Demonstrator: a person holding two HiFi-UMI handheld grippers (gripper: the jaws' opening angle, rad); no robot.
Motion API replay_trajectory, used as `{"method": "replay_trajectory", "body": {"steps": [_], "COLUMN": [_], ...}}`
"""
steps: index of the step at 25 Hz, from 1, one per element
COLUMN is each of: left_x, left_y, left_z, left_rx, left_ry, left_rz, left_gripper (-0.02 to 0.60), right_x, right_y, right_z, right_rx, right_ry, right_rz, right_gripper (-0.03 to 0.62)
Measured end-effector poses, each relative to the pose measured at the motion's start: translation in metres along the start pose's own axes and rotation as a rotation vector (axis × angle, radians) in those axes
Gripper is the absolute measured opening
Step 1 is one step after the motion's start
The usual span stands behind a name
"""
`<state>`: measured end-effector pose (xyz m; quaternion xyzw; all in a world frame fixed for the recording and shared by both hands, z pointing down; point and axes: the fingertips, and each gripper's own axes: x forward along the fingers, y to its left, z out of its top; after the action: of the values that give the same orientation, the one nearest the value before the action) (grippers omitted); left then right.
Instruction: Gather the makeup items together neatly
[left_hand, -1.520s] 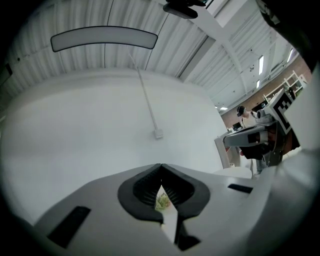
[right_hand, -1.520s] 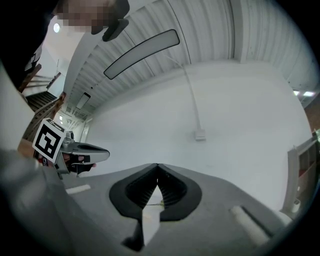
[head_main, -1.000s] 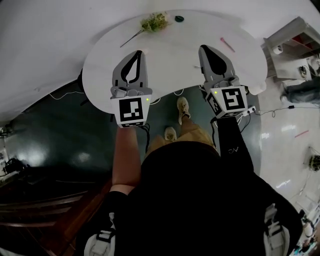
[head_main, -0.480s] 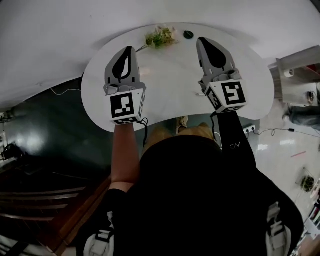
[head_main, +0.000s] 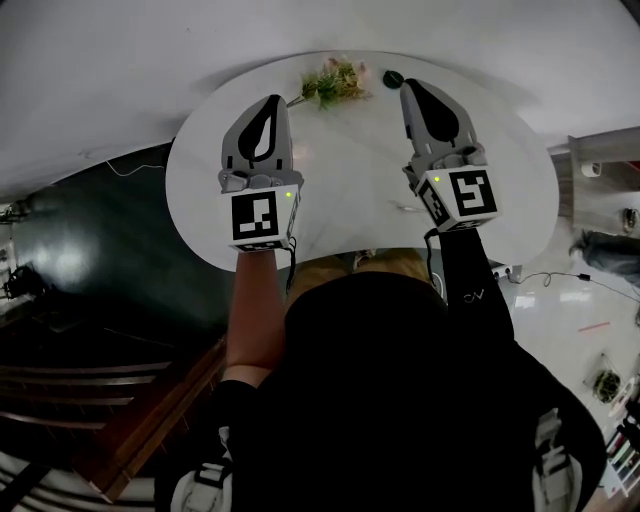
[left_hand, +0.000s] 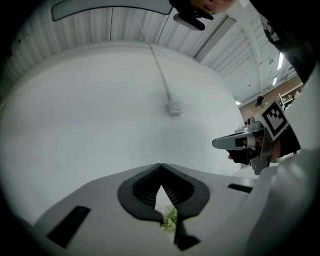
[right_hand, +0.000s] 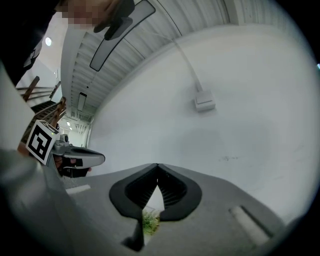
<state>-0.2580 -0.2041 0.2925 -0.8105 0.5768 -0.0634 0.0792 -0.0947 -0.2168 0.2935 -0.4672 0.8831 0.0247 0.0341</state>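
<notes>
1. One small dark round item (head_main: 393, 78): lies at the far edge of the white surface (head_main: 350, 170), just beside a green sprig (head_main: 333, 82).
2. One left tool (head_main: 271, 99): jaws clenched tip to tip, nothing between them; held above the surface, short of the sprig.
3. One right tool (head_main: 409, 86): jaws clenched, empty; its tip is near the dark item.

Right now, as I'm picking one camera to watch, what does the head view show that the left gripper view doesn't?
Only the head view: the white table as a whole, and a small dark round item near its far edge. Only the left gripper view: a white box with its cable on the wall. Both: the green sprig, the right gripper, and the left gripper, fingers shut and empty.
</notes>
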Motion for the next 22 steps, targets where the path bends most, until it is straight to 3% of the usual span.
{"method": "replay_trajectory", "body": {"steps": [6, 9, 13, 15, 17, 22], "left_x": [0.01, 0.016, 0.023, 0.023, 0.019, -0.003], "left_y": [-0.004, -0.004, -0.005, -0.012, -0.021, -0.039], "left_z": [-0.008, -0.042, -0.101, -0.136, -0.169, -0.236], "left_rx": [0.005, 0.072, 0.144, 0.165, 0.2, 0.388], "left_ry": [0.02, 0.14, 0.365, 0.485, 0.602, 0.823], "left_rz": [-0.048, -0.125, -0.289, -0.412, -0.542, -0.789], "left_gripper": [0.008, 0.009, 0.014, 0.099, 0.121, 0.121], "right_x": [0.007, 0.006, 0.004, 0.002, 0.0, -0.005], "right_y": [-0.002, -0.01, -0.017, -0.021, -0.024, -0.028], "right_z": [-0.01, -0.013, -0.012, -0.014, -0.017, -0.017], "right_rx": [0.006, 0.007, 0.008, 0.006, 0.01, -0.01], "right_ry": [0.03, 0.034, 0.029, 0.037, 0.048, 0.058], "right_rz": [0.001, -0.017, -0.024, -0.029, -0.036, -0.039], "right_gripper": [0.005, 0.005, 0.005, 0.005, 0.005, 0.005]}}
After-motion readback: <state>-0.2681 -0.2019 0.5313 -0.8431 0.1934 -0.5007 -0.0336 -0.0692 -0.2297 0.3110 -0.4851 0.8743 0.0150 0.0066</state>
